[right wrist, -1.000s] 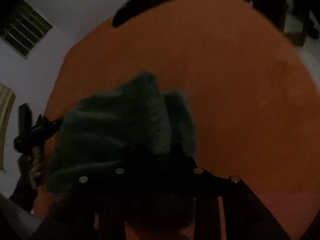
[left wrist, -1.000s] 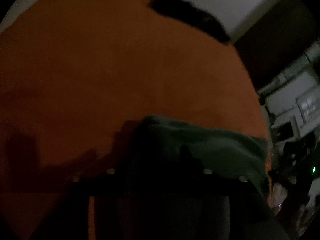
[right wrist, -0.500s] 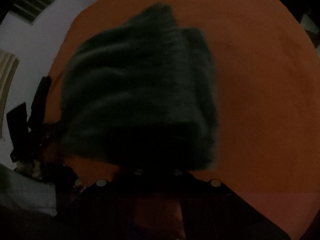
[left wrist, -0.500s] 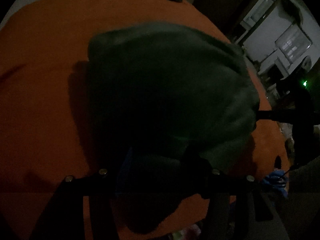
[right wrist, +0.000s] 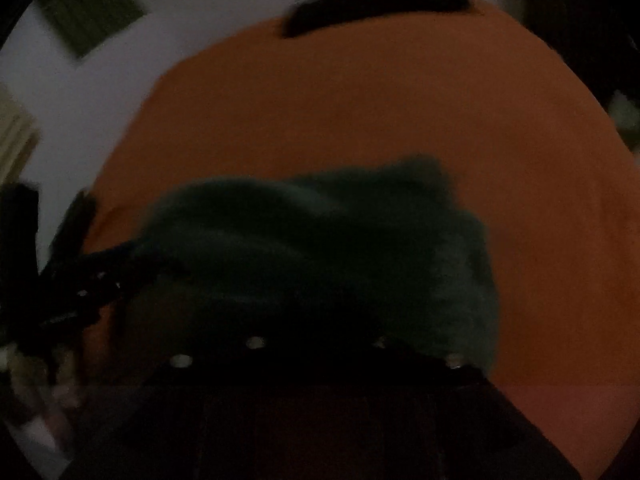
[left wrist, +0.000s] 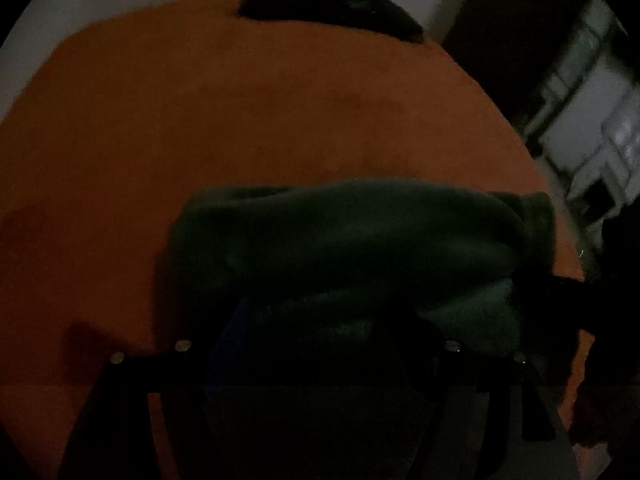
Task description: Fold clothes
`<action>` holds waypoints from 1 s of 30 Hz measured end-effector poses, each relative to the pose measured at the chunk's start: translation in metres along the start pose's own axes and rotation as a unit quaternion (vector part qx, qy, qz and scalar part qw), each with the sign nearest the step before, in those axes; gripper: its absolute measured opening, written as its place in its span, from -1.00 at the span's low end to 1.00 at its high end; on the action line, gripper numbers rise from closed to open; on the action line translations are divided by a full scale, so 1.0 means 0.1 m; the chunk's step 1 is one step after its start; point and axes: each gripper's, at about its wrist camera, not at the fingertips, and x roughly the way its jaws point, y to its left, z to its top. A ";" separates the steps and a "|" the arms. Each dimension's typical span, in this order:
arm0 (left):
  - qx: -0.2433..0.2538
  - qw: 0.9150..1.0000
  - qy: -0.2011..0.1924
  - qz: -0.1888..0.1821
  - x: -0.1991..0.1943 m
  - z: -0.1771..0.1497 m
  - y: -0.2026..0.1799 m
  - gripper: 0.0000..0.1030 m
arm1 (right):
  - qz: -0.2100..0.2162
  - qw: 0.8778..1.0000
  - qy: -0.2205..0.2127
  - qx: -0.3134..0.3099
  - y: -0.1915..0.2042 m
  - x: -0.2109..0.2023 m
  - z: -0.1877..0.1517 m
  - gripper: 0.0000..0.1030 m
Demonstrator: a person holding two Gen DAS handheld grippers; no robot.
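Observation:
A dark green fleecy garment [left wrist: 360,240] hangs bunched just above an orange cloth surface [left wrist: 240,120], close to its near edge. My left gripper [left wrist: 320,320] is shut on the garment's near hem, and the fingers are lost in shadow under the fabric. In the right wrist view the same green garment [right wrist: 320,248] drapes over my right gripper [right wrist: 316,320], which is shut on it too. The left gripper [right wrist: 80,280] shows as a dark shape at the garment's left end. The light is very dim and the right wrist view is blurred.
A long black item [left wrist: 332,8] lies at the far edge of the orange surface [right wrist: 400,112], seen too as a black item [right wrist: 376,0] in the right wrist view. White walls lie beyond, with pale shelving [left wrist: 592,120] at the right.
Half a second ago the green garment was held high and spread, filling both views. Now it is lower and bunched, with more orange surface visible behind it.

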 end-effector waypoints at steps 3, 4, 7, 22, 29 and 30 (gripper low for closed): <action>0.011 1.000 -0.017 0.003 -0.08 -0.02 -0.08 0.44 | 0.033 0.999 0.002 0.039 -0.24 0.03 -0.12 -1.00; 0.018 1.000 -0.020 0.013 -0.14 0.03 -0.14 0.44 | 0.032 0.999 0.001 0.043 -0.22 -0.06 -0.11 -1.00; 0.005 0.999 -0.036 -0.004 -0.23 0.23 -0.24 0.47 | 0.035 0.998 -0.027 0.034 -0.09 -0.33 -0.01 -0.94; -0.106 0.993 -0.046 0.010 -0.09 0.28 0.28 0.58 | 0.031 0.999 0.003 0.009 -0.27 -0.47 0.19 -1.00; -0.136 0.987 0.062 -0.061 -0.21 0.23 0.86 0.58 | 0.065 0.996 0.031 -0.048 -0.11 -0.74 0.16 -0.46; -0.137 0.986 0.068 -0.070 -0.23 0.16 0.84 0.58 | 0.070 0.995 0.036 -0.056 -0.09 -0.78 0.16 -0.42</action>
